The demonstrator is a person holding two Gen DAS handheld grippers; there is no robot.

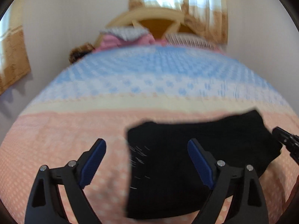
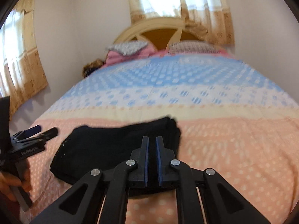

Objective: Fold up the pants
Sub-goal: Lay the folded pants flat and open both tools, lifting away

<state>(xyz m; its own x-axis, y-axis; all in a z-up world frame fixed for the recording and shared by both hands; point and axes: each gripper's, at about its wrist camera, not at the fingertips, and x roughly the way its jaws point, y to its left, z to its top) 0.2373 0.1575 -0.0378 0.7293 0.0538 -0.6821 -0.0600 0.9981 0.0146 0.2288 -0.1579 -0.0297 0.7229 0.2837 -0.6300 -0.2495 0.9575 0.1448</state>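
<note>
The black pants [image 1: 186, 160] lie folded in a compact block on the pink end of the bedspread, also in the right wrist view [image 2: 115, 149]. My left gripper [image 1: 146, 145] is open and empty, hovering over the block's left edge; it shows at the left of the right wrist view [image 2: 40, 130]. My right gripper [image 2: 152, 140] has its jaws nearly together with a thin gap, above the block's right part; nothing shows between the pads. Its tip shows at the right edge of the left wrist view [image 1: 286, 140].
The bedspread [image 2: 205, 93] is pink near me, then cream, then blue. Pillows [image 2: 130, 51] and a wooden headboard [image 2: 155, 29] are at the far end. Curtained windows are behind [image 2: 177, 0] and on the left wall [image 2: 20, 59].
</note>
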